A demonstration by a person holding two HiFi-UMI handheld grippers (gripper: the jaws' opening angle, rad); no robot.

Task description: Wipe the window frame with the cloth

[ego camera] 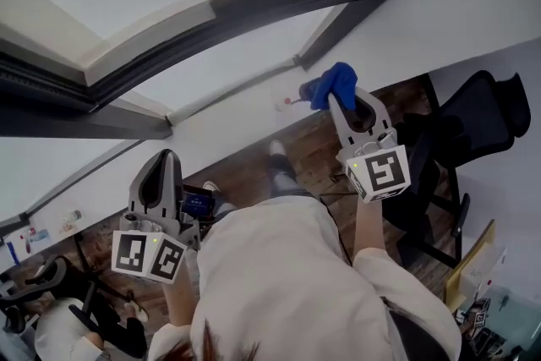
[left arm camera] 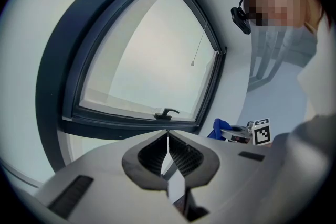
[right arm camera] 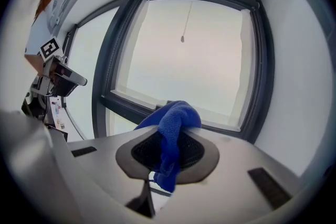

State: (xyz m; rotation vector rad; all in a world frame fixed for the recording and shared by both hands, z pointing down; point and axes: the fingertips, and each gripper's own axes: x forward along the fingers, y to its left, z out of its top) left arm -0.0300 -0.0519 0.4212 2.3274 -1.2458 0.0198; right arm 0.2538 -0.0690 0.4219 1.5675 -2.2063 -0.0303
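My right gripper (right arm camera: 169, 136) jaws clamp the bunched blue cloth (right arm camera: 181, 113), my left gripper (left arm camera: 167, 139) jaws are closed empty; I'd press firmly along the dark-grey window frame (right arm camera: 261, 81).

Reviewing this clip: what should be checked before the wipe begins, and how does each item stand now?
1. Cloth clamped in right claw: ok.
2. Cloth pokes out past the claw tips: ok.
3. Cloth touching window frame: not ok, it is short of the frame.
4. Left claw shut and empty: ok.
5. Dirty spots on the frame located: cannot tell.
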